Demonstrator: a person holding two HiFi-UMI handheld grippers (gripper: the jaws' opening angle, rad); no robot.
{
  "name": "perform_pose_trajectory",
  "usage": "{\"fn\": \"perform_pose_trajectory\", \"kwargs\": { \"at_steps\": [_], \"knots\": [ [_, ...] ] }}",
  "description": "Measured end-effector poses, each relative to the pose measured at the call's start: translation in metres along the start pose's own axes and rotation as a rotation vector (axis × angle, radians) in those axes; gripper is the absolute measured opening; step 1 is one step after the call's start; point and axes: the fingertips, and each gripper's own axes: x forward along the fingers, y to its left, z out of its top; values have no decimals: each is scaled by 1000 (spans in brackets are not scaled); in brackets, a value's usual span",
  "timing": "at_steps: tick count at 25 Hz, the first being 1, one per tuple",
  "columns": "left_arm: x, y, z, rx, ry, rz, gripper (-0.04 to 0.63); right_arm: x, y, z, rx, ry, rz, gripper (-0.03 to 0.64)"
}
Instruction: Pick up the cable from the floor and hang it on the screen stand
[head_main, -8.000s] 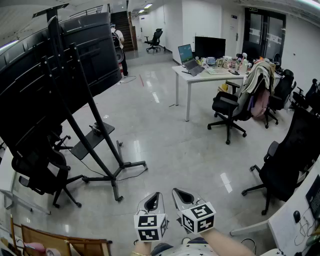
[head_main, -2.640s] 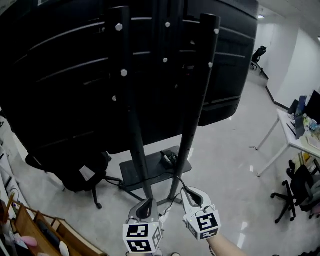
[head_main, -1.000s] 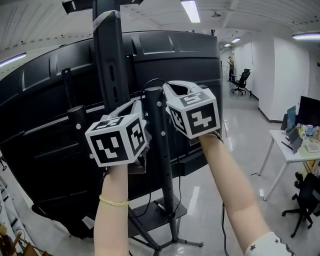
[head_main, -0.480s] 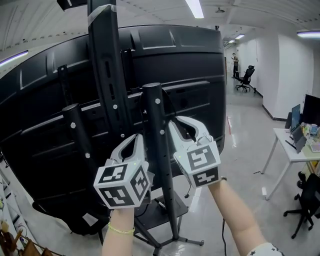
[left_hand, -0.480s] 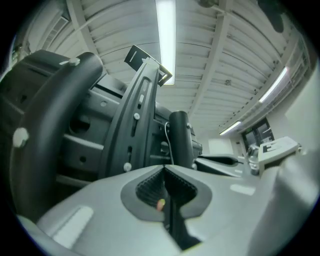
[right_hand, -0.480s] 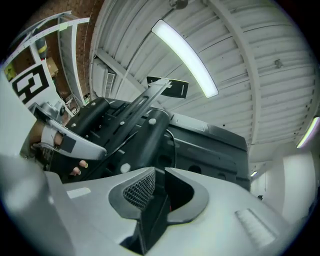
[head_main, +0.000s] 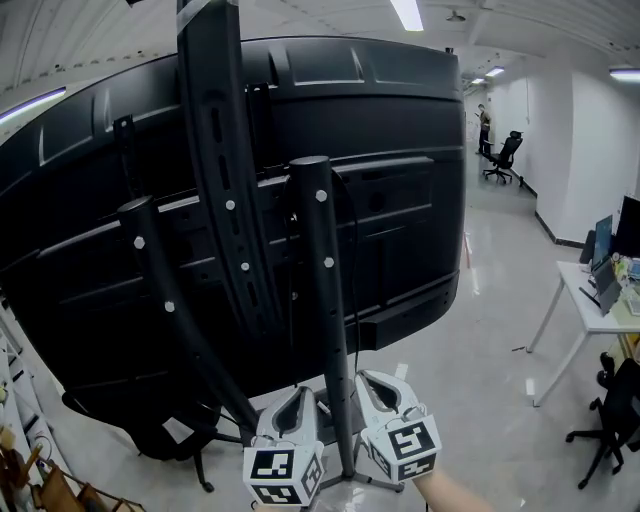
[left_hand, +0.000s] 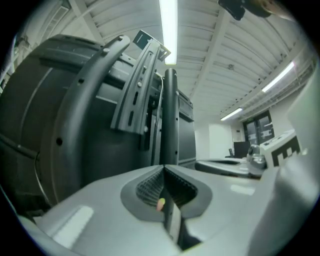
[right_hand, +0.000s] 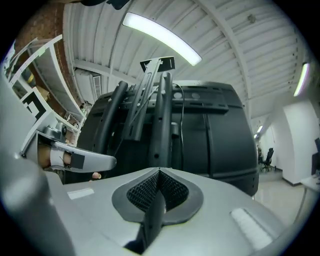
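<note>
The screen stand (head_main: 322, 300) rises in front of me, its black posts bolted to the back of a big dark screen (head_main: 400, 140). A thin black cable (head_main: 354, 262) loops over the top of the right post and hangs down beside it; it also shows as a thin black cable (right_hand: 181, 117) in the right gripper view. My left gripper (head_main: 298, 402) and right gripper (head_main: 378, 386) sit low, on either side of that post's foot. Both are shut with nothing between their jaws. The shut left gripper (left_hand: 164, 168) and shut right gripper (right_hand: 159, 171) both point up at the stand.
A black office chair (head_main: 150, 440) stands under the screen at the left. A white desk (head_main: 585, 300) with a laptop and another chair (head_main: 612, 400) are at the right. A person (head_main: 485, 120) stands far down the corridor.
Both grippers have come down from the top of the right post to the bottom of the head view. The cable stays hung on the stand, free of both grippers.
</note>
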Motion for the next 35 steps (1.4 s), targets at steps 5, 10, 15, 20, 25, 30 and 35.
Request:
{"fn": "perform_pose_trajectory", "kwargs": {
  "at_steps": [5,10,15,20,25,30,35],
  "knots": [
    [-14,-6,-78,-91,110,-5,6,-20,26,-77,85,124,31,-2],
    [-38,-2,-106,-107,144,-23,6,-35,51,-104,120,178,20,-2],
    [-78,4,-116,-103,168,-59,6,-59,85,-101,123,174,-34,-2],
    [-139,16,-126,-99,212,-85,6,-102,140,-96,150,180,-88,-2],
    [-200,21,-134,-88,220,-110,6,-145,187,-94,151,195,-128,-2],
    [-234,28,-134,-96,211,-128,6,-164,216,-93,144,199,-156,-2],
    [-246,32,-130,-87,197,-139,6,-170,228,-89,139,193,-168,-3]
  ]
}}
